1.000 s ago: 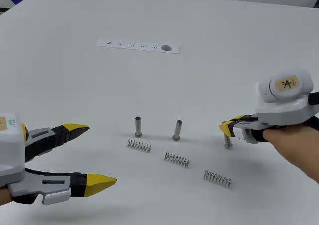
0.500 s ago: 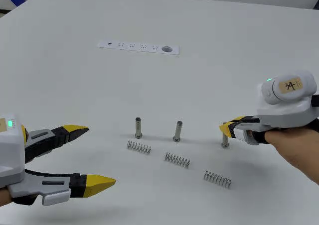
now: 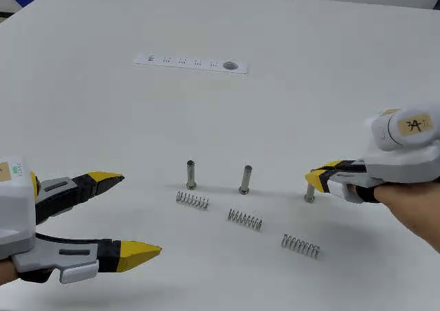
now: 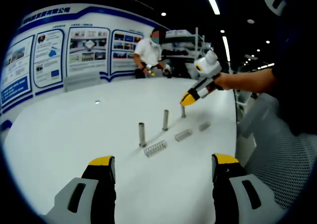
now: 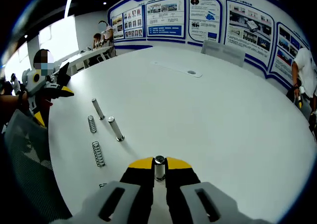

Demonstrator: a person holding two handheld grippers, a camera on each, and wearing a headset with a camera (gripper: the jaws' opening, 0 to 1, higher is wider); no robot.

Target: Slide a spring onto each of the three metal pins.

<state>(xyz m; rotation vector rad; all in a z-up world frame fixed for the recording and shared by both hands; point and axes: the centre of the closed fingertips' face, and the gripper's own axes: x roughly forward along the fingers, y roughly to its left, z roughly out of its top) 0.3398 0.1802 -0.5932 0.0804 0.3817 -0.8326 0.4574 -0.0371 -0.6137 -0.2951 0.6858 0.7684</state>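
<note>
Springs (image 3: 245, 219) x3 loose on the counter (image 3: 289, 111), none on a pin.
Each lies just in front of an upright pin, in a row. Left pin (image 3: 191, 175) and middle pin (image 3: 245, 179) stand free. Right gripper (image 3: 316, 180) jaws closed on right pin (image 5: 159, 167) near its top, pin upright. Left gripper (image 3: 134, 215) well left of the row, above the counter, jaws wide open, empty. Socket strip (image 3: 190, 62) further back.

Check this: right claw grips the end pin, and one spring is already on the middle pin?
No spring is on the middle pin; the head view shows all three springs lying on the table. The right claw does grip the end pin.
</note>
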